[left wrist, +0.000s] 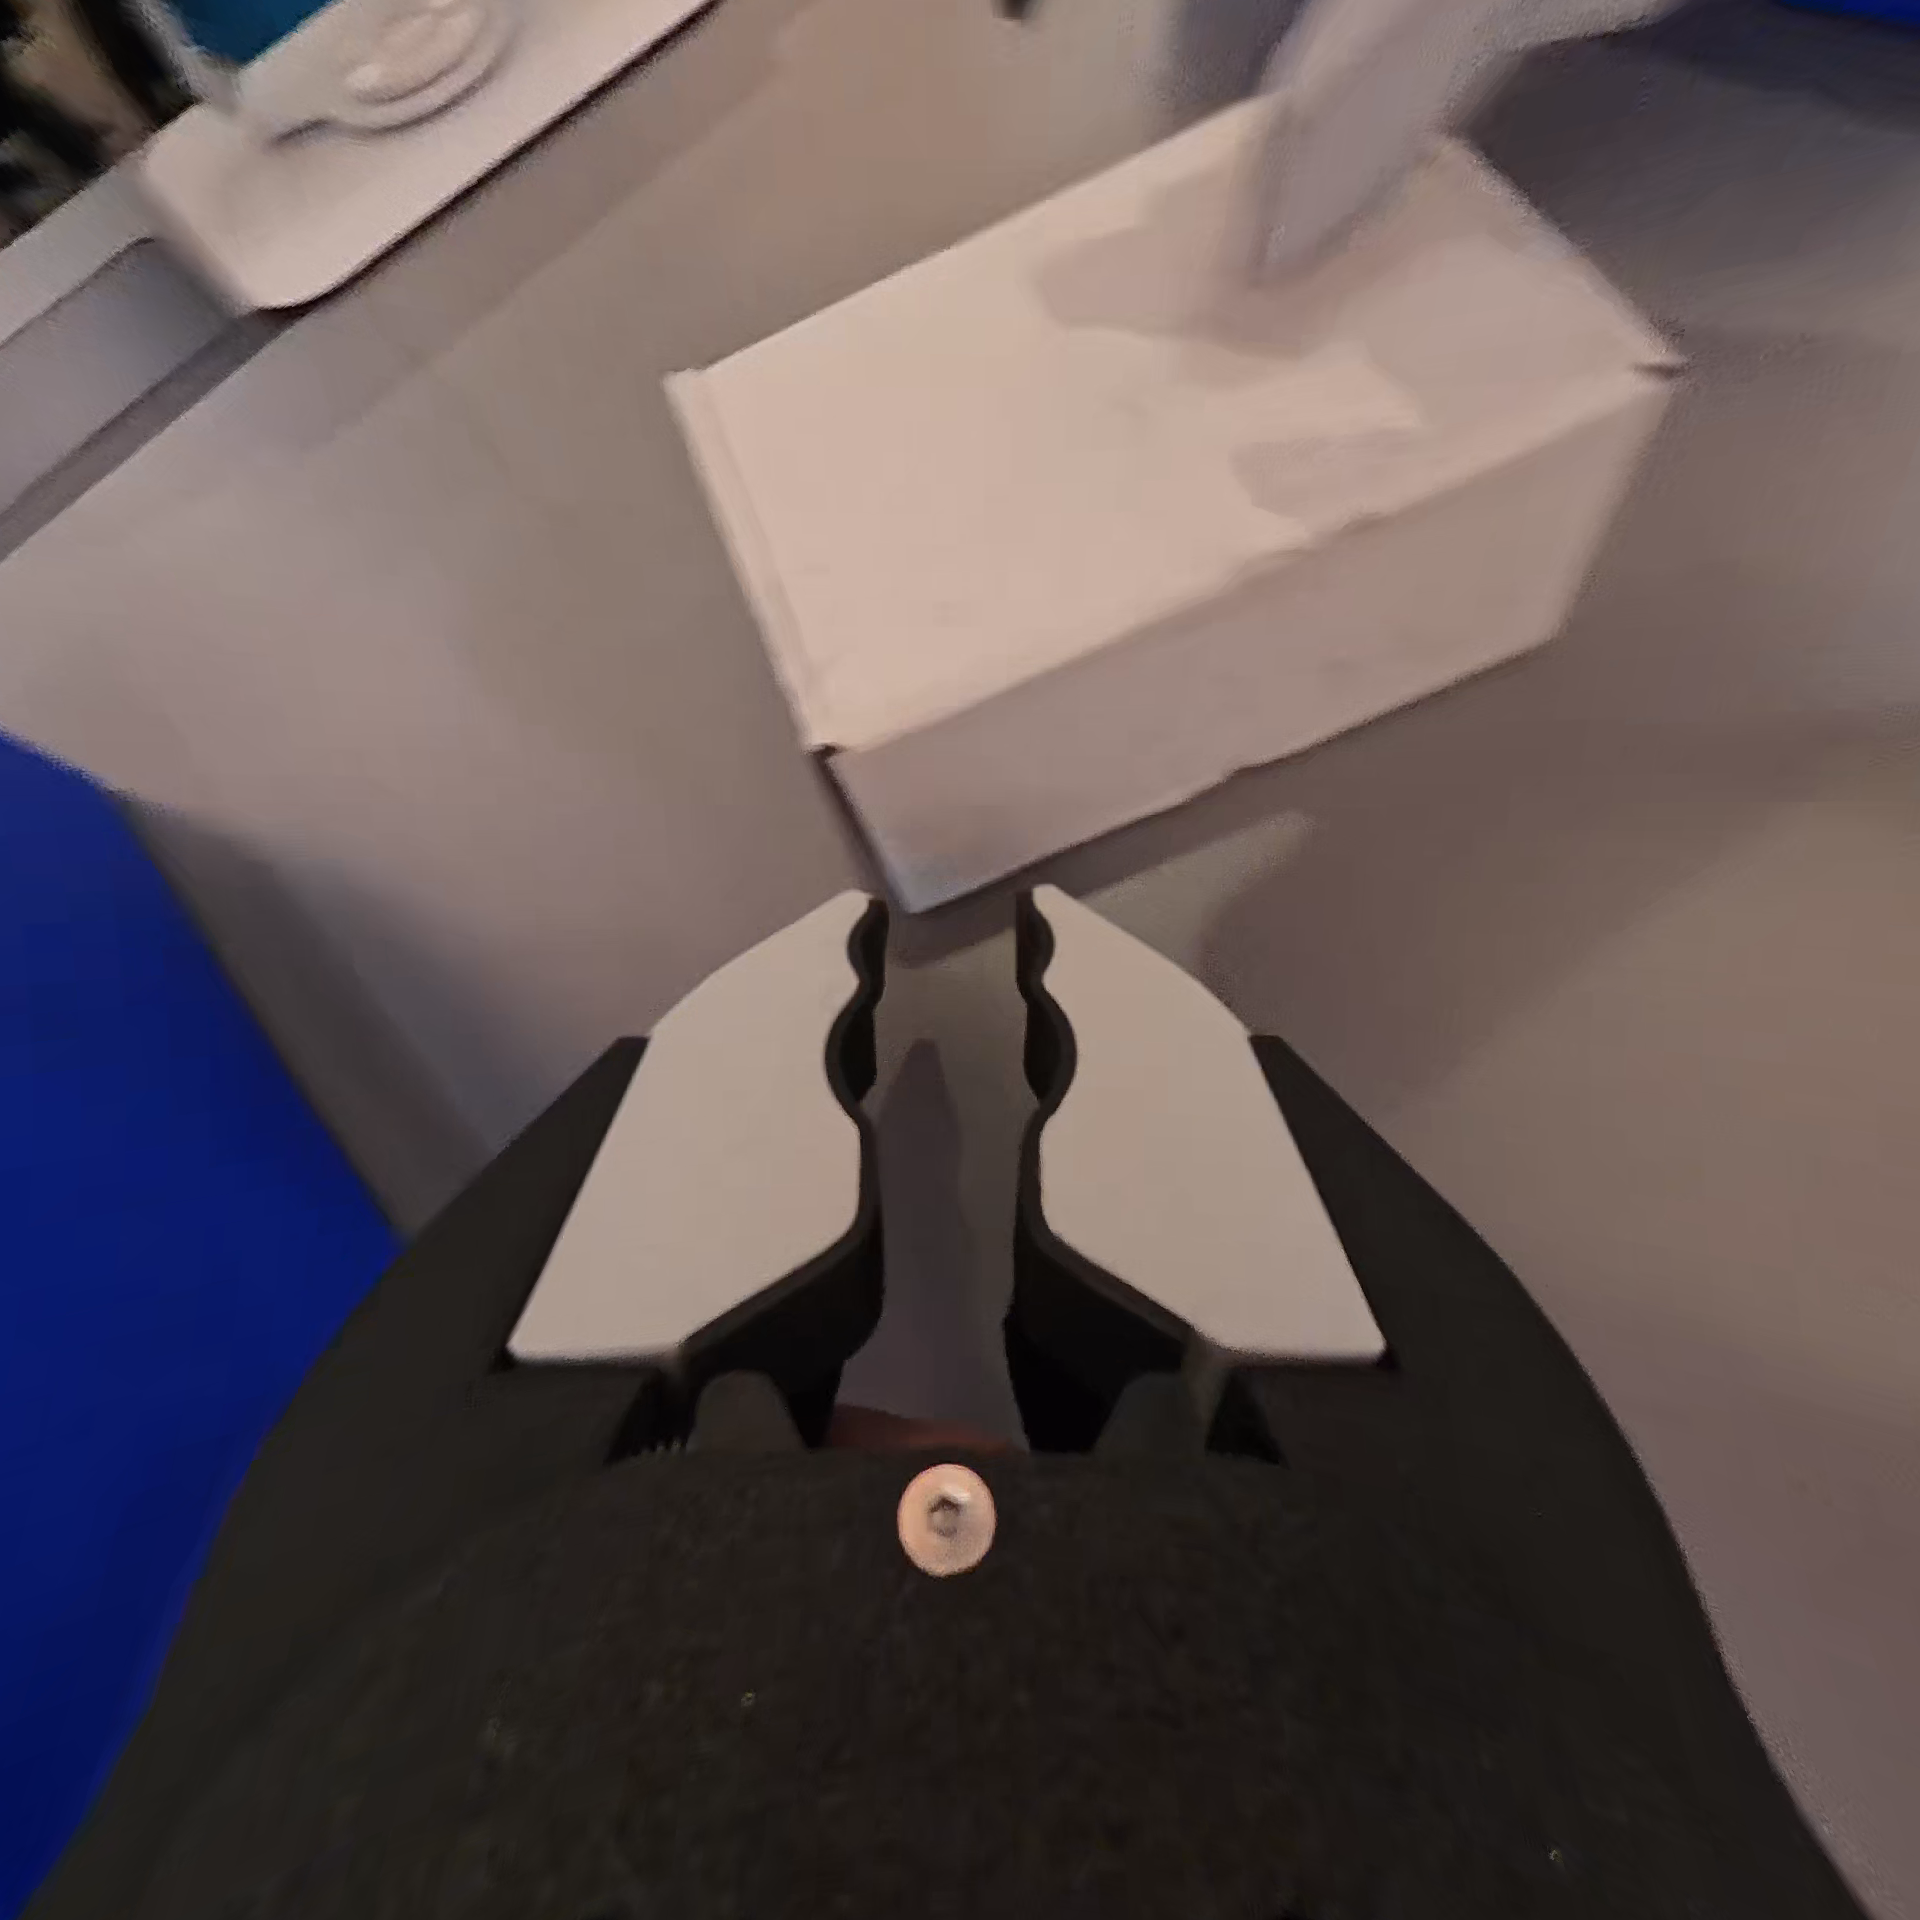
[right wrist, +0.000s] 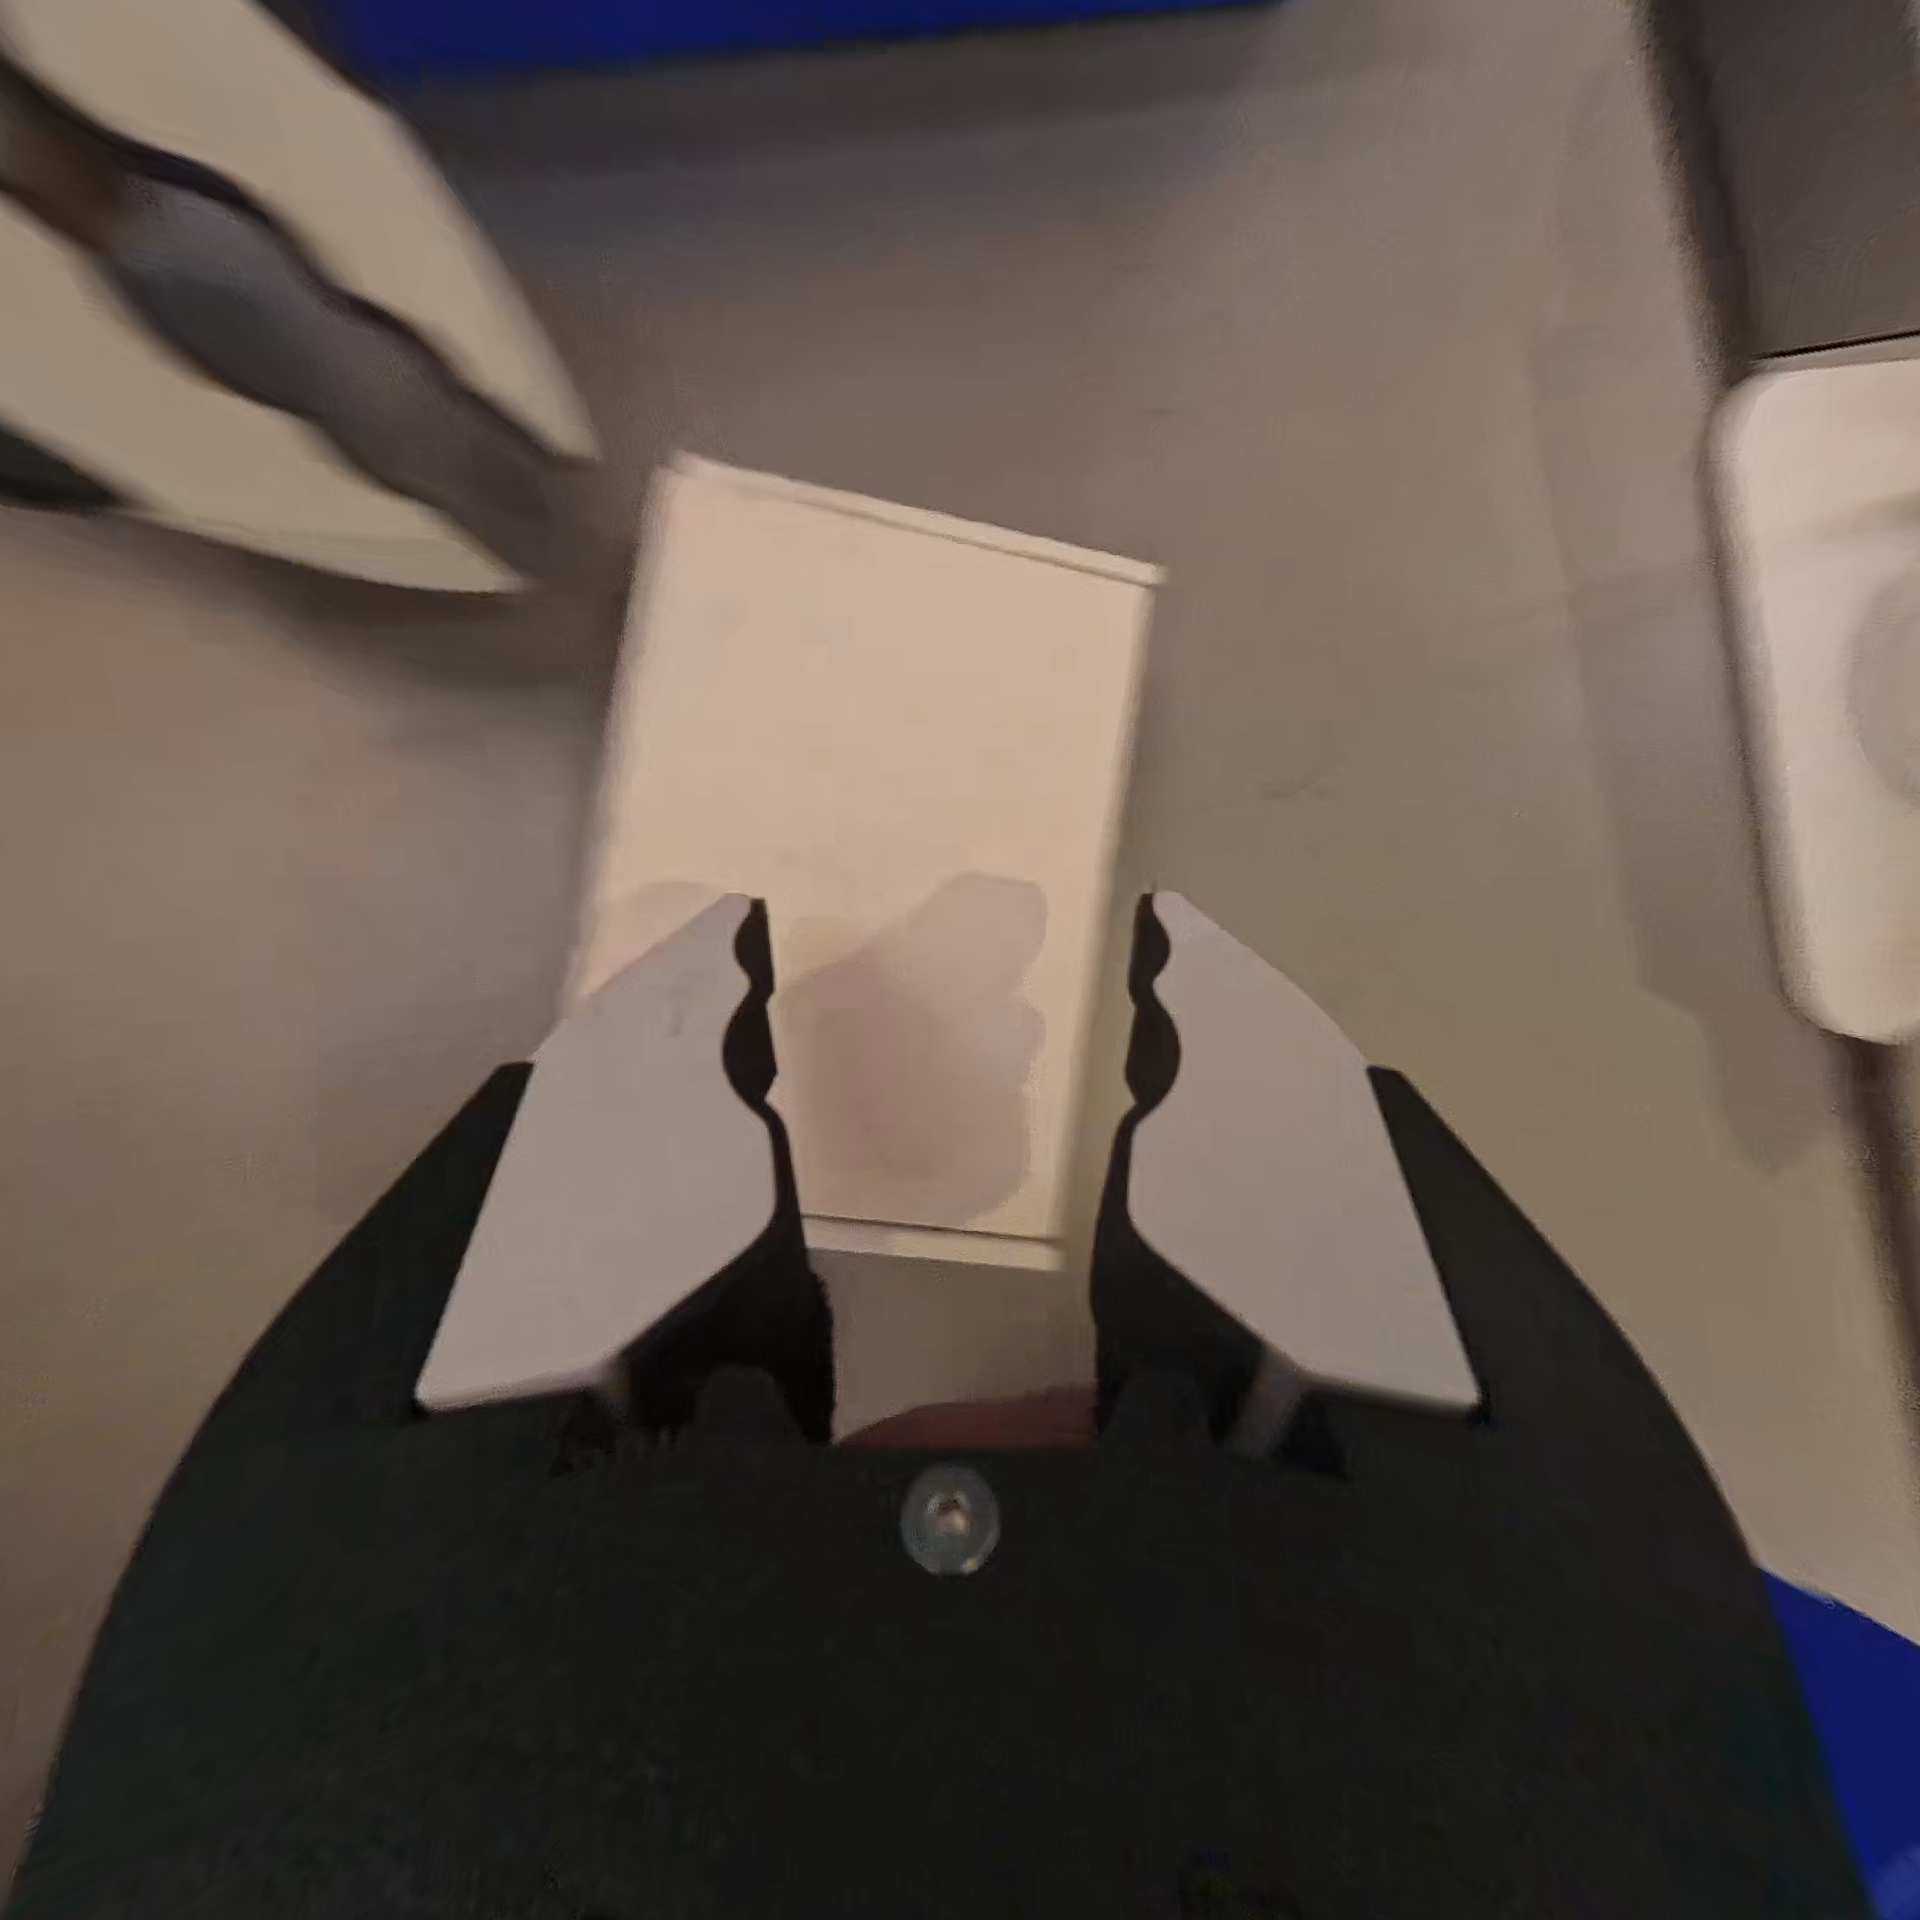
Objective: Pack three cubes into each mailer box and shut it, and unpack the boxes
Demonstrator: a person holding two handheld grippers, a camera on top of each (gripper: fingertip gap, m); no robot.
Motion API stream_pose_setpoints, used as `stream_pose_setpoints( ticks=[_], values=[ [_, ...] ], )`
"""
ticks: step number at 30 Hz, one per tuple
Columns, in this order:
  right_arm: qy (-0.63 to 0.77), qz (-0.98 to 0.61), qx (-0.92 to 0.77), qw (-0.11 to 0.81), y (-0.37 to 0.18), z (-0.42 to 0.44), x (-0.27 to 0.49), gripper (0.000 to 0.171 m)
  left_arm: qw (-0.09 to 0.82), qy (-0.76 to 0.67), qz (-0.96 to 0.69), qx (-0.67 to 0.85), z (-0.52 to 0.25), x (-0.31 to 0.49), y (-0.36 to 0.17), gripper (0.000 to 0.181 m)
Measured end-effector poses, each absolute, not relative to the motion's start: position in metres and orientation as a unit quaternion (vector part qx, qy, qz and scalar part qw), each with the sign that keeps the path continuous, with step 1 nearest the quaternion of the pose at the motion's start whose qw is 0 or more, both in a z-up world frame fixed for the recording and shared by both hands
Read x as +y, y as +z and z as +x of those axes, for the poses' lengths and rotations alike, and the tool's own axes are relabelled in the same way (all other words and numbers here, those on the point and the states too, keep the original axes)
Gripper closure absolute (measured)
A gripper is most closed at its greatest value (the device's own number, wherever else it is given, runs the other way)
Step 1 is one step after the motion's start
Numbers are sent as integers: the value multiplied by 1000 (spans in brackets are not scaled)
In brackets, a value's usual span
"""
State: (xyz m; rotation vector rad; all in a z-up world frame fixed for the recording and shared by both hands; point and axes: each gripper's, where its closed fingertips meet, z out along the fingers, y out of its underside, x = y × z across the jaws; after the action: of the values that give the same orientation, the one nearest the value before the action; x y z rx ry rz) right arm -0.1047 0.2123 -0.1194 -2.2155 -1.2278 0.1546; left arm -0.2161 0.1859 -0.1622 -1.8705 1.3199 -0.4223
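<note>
Closed mailer box [right wrist: 883, 831] beneath right tongs [right wrist: 951, 909] (parted)

The left gripper [left wrist: 951, 904] and right gripper [right wrist: 951, 904] look alike: a rough black body that widens toward six o'clock, one silvery hex screw [left wrist: 945, 1505] at its centre, and two pale grey fingers [left wrist: 727, 1164] lined with wavy black pads [left wrist: 857, 1023], possibly rubber.
</note>
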Motion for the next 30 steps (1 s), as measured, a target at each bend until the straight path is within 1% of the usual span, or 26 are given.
stream_pose_setpoints(
  ticks=[1,2,3,4,5,7,9,10,11,12,13,14,15,16,19,20,21,23,24,25,26,28,30],
  values=[
    [23,-835,-458,306,-124,-95,222,102,382,-184,-737,527,-212,176,-164,158],
    [30,-847,-444,289,-133,-92,224,102,368,-195,-744,523,-209,172,-167,156],
    [70,-863,-425,263,-142,-93,220,106,356,-200,-754,514,-207,171,-172,153],
    [141,-867,-404,254,-141,-102,214,107,344,-207,-761,510,-203,171,-175,148],
    [182,-871,-383,247,-141,-107,209,107,338,-210,-765,506,-201,174,-178,147],
    [194,-869,-364,271,-141,-109,206,109,334,-201,-770,506,-199,183,-184,145],
    [179,-863,-375,287,-143,-112,195,93,336,-195,-768,509,-197,193,-185,146],
    [170,-860,-387,286,-144,-114,187,87,337,-193,-769,509,-196,197,-186,144],
    [166,-857,-399,280,-144,-116,179,88,337,-190,-768,510,-197,201,-186,139],
    [172,-856,-407,271,-143,-119,169,87,335,-190,-765,517,-197,202,-187,139],
    [185,-853,-415,255,-141,-122,159,94,333,-194,-758,526,-197,200,-187,145],
    [200,-847,-431,237,-138,-126,148,102,332,-196,-752,534,-197,199,-186,146],
    [197,-841,-449,231,-134,-126,143,101,328,-198,-744,548,-198,195,-185,145],
    [173,-834,-462,248,-128,-122,148,99,324,-201,-731,566,-198,188,-184,145],
    [127,-805,-498,296,-112,-108,174,110,325,-197,-699,606,-196,178,-182,145],
    [127,-805,-501,290,-114,-103,183,111,320,-192,-699,610,-194,180,-183,145],
    [128,-815,-500,264,-122,-95,190,110,311,-189,-705,609,-192,182,-185,145],
    [103,-841,-497,190,-146,-74,202,109,293,-192,-715,605,-189,185,-191,144],
    [146,-842,-490,175,-144,-80,201,116,288,-189,-720,602,-189,187,-194,147],
    [176,-836,-492,170,-140,-87,199,124,287,-185,-723,600,-188,191,-196,147],
    [175,-825,-507,176,-138,-91,198,127,291,-192,-722,598,-186,192,-195,150],
    [137,-804,-555,162,-145,-93,190,126,291,-192,-717,604,-182,193,-195,154],
    [149,-783,-577,177,-145,-105,182,125,293,-189,-710,612,-176,196,-195,156]
  ],
)
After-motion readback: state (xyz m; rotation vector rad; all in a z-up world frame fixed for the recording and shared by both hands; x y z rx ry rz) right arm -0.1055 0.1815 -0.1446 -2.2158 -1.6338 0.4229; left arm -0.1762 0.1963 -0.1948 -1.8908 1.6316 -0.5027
